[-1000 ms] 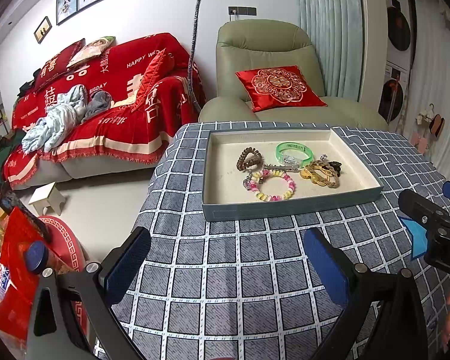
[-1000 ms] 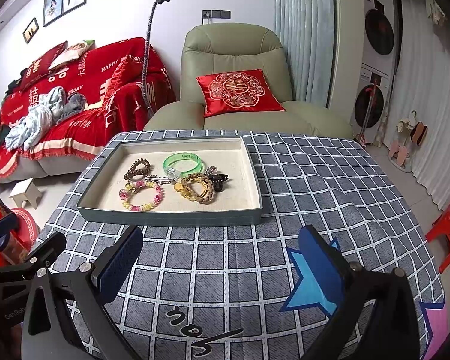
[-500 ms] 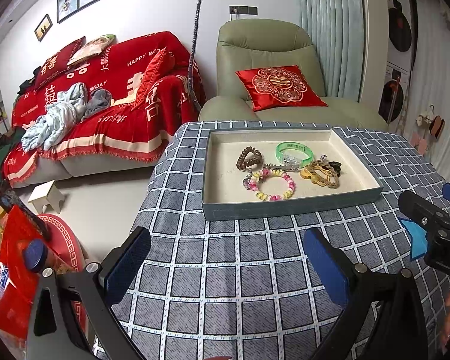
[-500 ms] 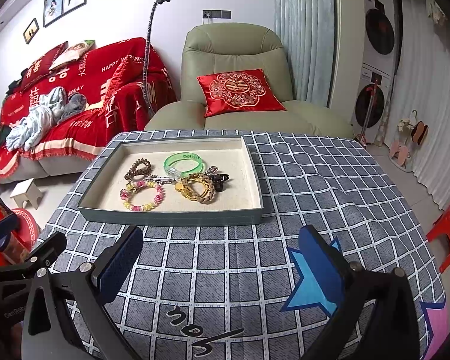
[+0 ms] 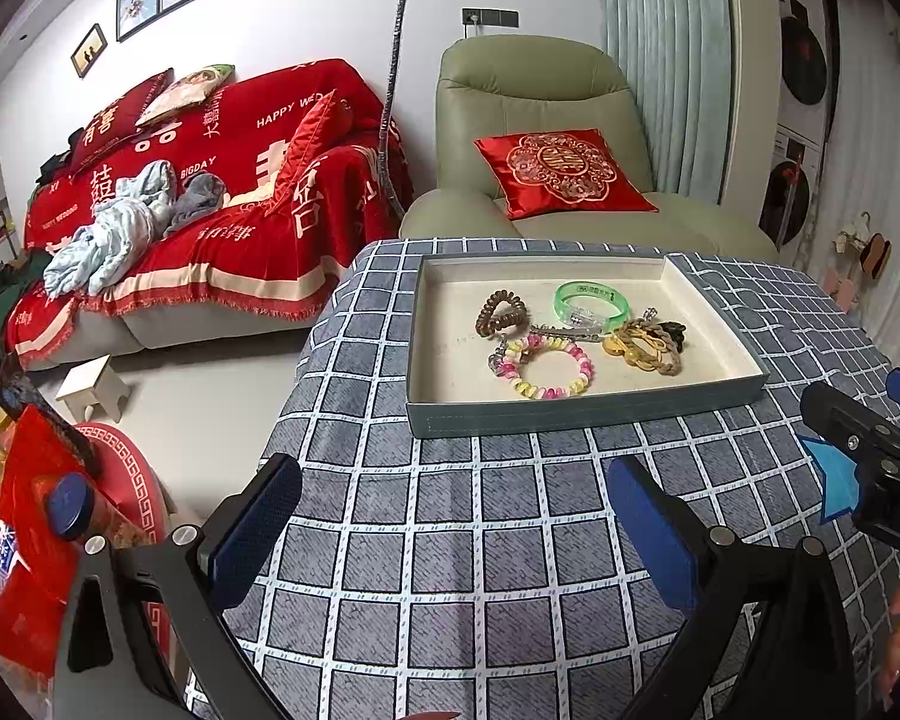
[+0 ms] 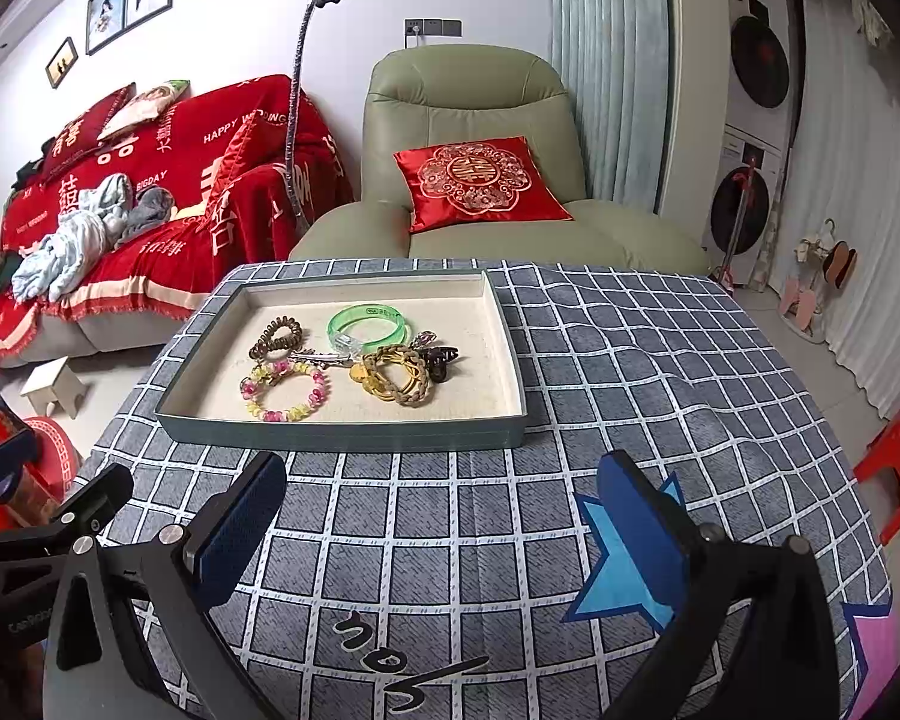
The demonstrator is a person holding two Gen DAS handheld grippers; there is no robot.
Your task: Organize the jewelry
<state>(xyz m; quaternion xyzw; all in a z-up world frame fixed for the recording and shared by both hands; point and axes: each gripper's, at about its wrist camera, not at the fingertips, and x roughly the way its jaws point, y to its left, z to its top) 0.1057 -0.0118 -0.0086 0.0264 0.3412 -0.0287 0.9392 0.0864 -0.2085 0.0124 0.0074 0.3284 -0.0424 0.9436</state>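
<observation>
A grey-green tray [image 5: 576,411] [image 6: 342,435] with a beige lining sits on the checked tablecloth. In it lie a brown coil hair tie [image 5: 499,312] [image 6: 277,337], a green bangle [image 5: 591,302] [image 6: 366,324], a pink-and-yellow bead bracelet [image 5: 546,365] [image 6: 283,390], a silver hair clip [image 6: 318,355], gold braided bracelets [image 5: 645,348] [image 6: 397,381] and a dark claw clip [image 6: 441,357]. My left gripper [image 5: 450,531] is open and empty, short of the tray's near wall. My right gripper [image 6: 441,531] is open and empty, also short of the tray.
The table's left edge [image 5: 294,396] drops to the floor, with a small stool [image 5: 93,387] and red items below. A blue star patch [image 6: 621,564] marks the cloth. A green armchair [image 6: 474,180] and a red sofa [image 5: 210,192] stand behind.
Both grippers stay open and hold nearly still; the views shift only slightly. Nothing in the tray has moved.
</observation>
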